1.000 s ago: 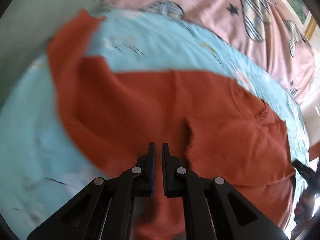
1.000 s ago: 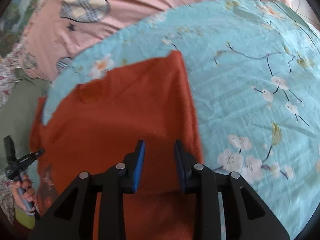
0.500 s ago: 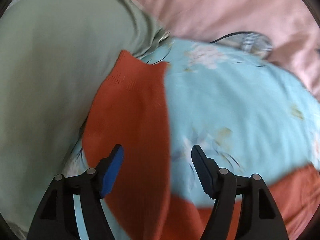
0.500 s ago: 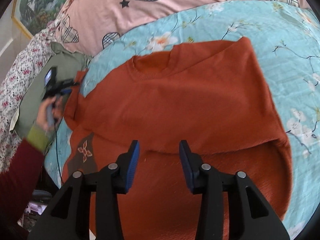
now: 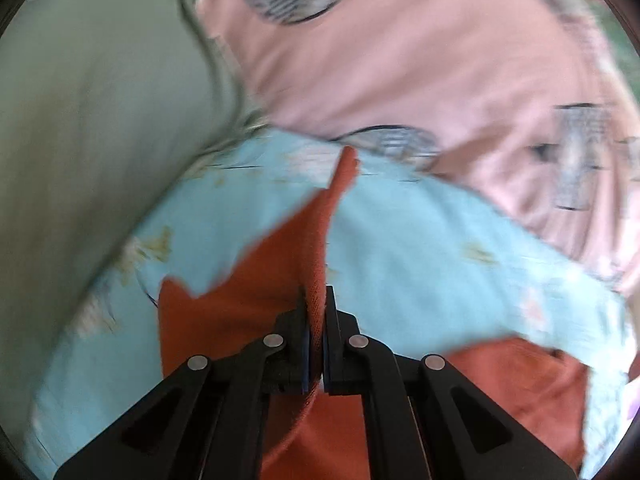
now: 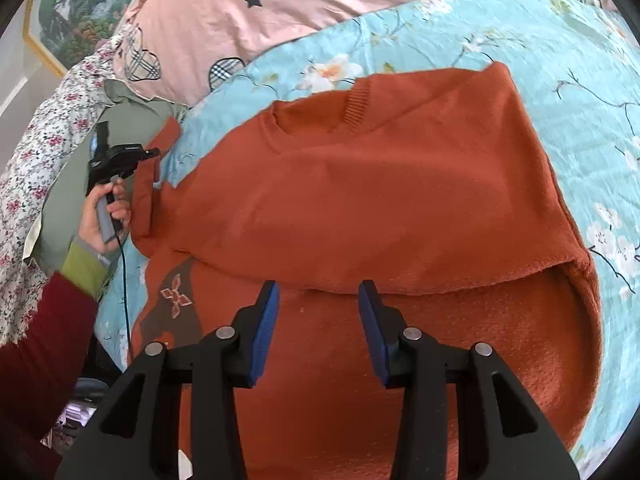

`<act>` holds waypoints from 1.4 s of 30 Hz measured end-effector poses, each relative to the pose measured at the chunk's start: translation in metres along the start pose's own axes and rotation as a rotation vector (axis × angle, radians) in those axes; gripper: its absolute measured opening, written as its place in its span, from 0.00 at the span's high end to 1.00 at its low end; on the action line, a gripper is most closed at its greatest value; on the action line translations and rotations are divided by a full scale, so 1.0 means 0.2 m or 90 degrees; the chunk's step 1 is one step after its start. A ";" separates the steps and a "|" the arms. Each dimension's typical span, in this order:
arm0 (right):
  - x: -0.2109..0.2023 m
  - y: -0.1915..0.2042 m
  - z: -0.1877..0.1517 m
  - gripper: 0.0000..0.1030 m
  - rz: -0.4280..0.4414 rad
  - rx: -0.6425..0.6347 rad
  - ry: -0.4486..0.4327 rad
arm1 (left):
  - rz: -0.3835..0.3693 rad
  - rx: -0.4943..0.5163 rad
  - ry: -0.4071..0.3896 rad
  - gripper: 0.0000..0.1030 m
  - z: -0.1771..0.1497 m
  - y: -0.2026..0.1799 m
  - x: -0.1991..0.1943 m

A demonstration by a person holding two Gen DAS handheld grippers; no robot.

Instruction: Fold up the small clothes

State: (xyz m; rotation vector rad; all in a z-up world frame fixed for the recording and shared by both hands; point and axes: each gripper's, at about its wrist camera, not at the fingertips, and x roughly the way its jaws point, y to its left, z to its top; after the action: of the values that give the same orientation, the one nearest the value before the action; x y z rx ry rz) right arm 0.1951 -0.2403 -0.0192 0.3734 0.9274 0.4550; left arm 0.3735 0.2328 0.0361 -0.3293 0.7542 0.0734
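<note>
No legible writing — only a diamond motif on a brown patch at the near-left hem of the orange sweater. It lies on the blue floral sheet, neckline far, hem near. Left gripper is pinched tight on the left sleeve, cuff pointing far. Right gripper hovers spread over the folded edge, gripping nothing.
</note>
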 end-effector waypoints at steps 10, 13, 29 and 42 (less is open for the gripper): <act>-0.04 -0.01 -0.05 0.58 0.001 0.018 -0.009 | -0.206 0.070 -0.016 0.98 -0.55 -0.75 -0.35; -0.07 -0.05 -0.06 0.58 0.003 0.038 -0.021 | -0.238 0.107 0.011 0.98 -0.71 -0.96 -0.32; -0.03 -0.04 0.08 0.57 -0.005 0.049 -0.044 | -0.219 0.206 0.155 0.52 -1.13 -1.03 -0.17; 0.59 0.07 0.54 0.44 0.053 0.058 0.004 | 0.034 0.026 0.098 0.42 -1.03 -0.16 -0.26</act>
State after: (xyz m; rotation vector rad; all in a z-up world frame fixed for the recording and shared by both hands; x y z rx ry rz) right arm 0.3423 -0.1783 -0.0320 0.4952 0.9440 0.4913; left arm 0.2046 0.1401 -0.0608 -0.2774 0.9154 0.0841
